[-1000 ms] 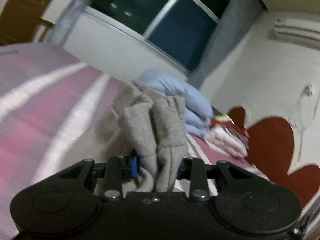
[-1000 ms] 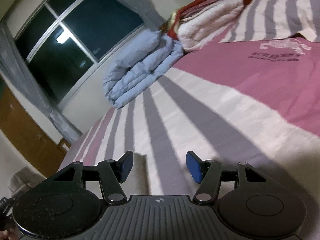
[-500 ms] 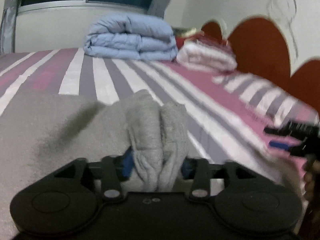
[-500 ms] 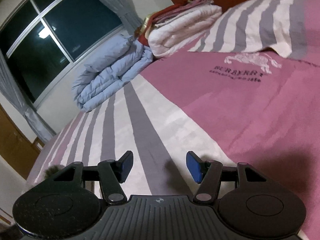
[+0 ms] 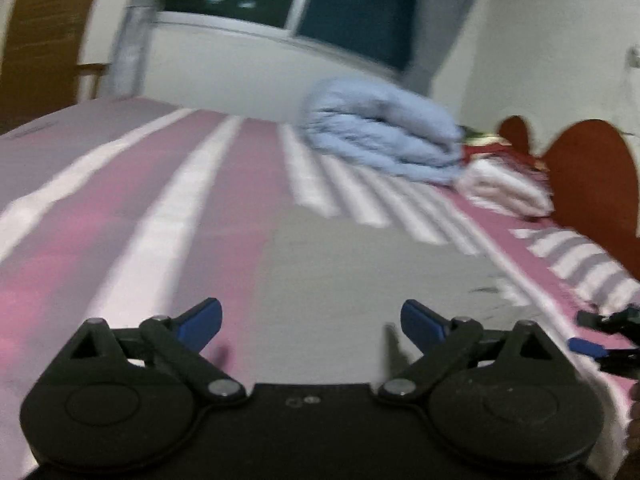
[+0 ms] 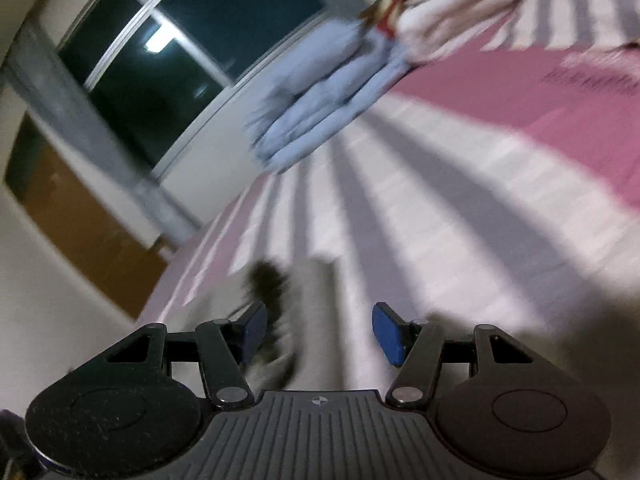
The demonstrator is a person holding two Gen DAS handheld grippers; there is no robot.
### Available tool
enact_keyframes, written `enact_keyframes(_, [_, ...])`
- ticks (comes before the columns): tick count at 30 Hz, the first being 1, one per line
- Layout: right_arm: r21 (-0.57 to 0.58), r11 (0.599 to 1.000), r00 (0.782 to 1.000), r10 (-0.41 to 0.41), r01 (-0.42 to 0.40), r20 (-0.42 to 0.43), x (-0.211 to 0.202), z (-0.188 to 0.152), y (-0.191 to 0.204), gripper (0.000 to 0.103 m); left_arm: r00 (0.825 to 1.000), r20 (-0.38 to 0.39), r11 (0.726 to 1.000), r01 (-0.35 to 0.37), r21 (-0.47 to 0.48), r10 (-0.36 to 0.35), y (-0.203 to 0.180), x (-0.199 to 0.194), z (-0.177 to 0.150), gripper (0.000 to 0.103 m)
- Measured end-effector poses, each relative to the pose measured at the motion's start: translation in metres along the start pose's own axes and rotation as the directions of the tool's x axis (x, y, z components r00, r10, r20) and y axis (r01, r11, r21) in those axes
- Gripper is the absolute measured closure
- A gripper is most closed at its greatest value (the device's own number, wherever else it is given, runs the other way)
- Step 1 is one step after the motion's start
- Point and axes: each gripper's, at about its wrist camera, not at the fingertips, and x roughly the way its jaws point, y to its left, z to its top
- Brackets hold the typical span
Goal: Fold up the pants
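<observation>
The grey pants (image 5: 360,280) lie flat on the striped bed, straight ahead of my left gripper (image 5: 310,322), which is open and empty just above their near end. In the right wrist view an edge of the grey pants (image 6: 316,312) lies between and just beyond the fingers of my right gripper (image 6: 320,330), which is open. The right gripper also shows at the right edge of the left wrist view (image 5: 608,338). Both views are blurred by motion.
The bed has a pink, white and grey striped cover (image 5: 140,216). A folded light-blue duvet (image 5: 384,140) and folded white and red blankets (image 5: 504,184) sit at the far side by the red headboard (image 5: 588,176). A window (image 6: 180,60) and wooden door (image 6: 80,232) are behind.
My left gripper has opened and let go of the bunched grey pants, which now lie flat on the bed. My right gripper has swung toward the pants' edge and stays open.
</observation>
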Motion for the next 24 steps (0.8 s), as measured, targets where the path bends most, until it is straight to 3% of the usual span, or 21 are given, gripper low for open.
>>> enact_keyframes(4, [0.049, 0.998, 0.997, 0.043, -0.04, -0.067, 0.027, -0.02, 0.022, 0.044, 0.992, -0.015, 0.992, -0.123, -0.016, 0.123, 0.054, -0.023, -0.009, 0.013])
enact_keyframes(6, [0.072, 0.997, 0.995, 0.046, -0.04, -0.091, 0.039, -0.028, 0.029, 0.043, 0.99, -0.018, 0.989, -0.142, -0.052, 0.141, 0.074, -0.033, -0.014, 0.013])
enact_keyframes(9, [0.11, 0.994, 0.991, 0.042, -0.028, -0.125, 0.057, -0.038, 0.034, 0.027, 0.987, -0.023, 0.982, -0.163, -0.094, 0.162, 0.094, -0.039, -0.021, 0.013])
enact_keyframes(12, [0.128, 0.991, 0.99, 0.053, -0.037, -0.129, 0.07, -0.04, 0.039, 0.026, 0.987, -0.026, 0.979, -0.162, -0.126, 0.16, 0.102, -0.037, -0.025, 0.013])
enact_keyframes(13, [0.127, 0.991, 0.989, 0.052, -0.034, -0.14, 0.075, -0.04, 0.041, 0.03, 0.987, -0.029, 0.979, -0.159, -0.131, 0.157, 0.103, -0.036, -0.027, 0.013])
enact_keyframes(14, [0.107, 0.994, 0.988, 0.034, -0.018, -0.149, 0.078, -0.039, 0.046, 0.062, 0.987, -0.034, 0.978, -0.158, -0.134, 0.155, 0.106, -0.038, -0.031, 0.013])
enact_keyframes(16, [0.056, 0.998, 0.99, 0.032, -0.025, -0.134, 0.076, -0.035, 0.056, 0.067, 0.988, -0.039, 0.979, -0.153, -0.134, 0.149, 0.108, -0.034, -0.036, 0.012])
enact_keyframes(20, [0.064, 0.996, 0.998, 0.063, -0.062, -0.013, 0.046, -0.021, 0.057, 0.067, 0.991, -0.035, 0.982, -0.135, -0.133, 0.131, 0.112, -0.034, -0.037, 0.012])
enact_keyframes(22, [0.103, 0.995, 0.998, -0.004, 0.011, -0.064, 0.059, -0.023, 0.037, 0.067, 0.99, -0.039, 0.983, -0.137, -0.125, 0.133, 0.111, -0.032, -0.04, 0.012])
enact_keyframes(23, [0.132, 0.99, 0.992, -0.042, 0.058, -0.122, 0.069, -0.026, 0.024, 0.061, 0.99, -0.042, 0.983, -0.138, -0.118, 0.134, 0.11, -0.031, -0.039, 0.012])
enact_keyframes(24, [0.146, 0.988, 0.988, -0.025, 0.048, -0.153, 0.073, -0.027, 0.017, 0.06, 0.99, -0.042, 0.984, -0.135, -0.114, 0.131, 0.109, -0.031, -0.038, 0.012])
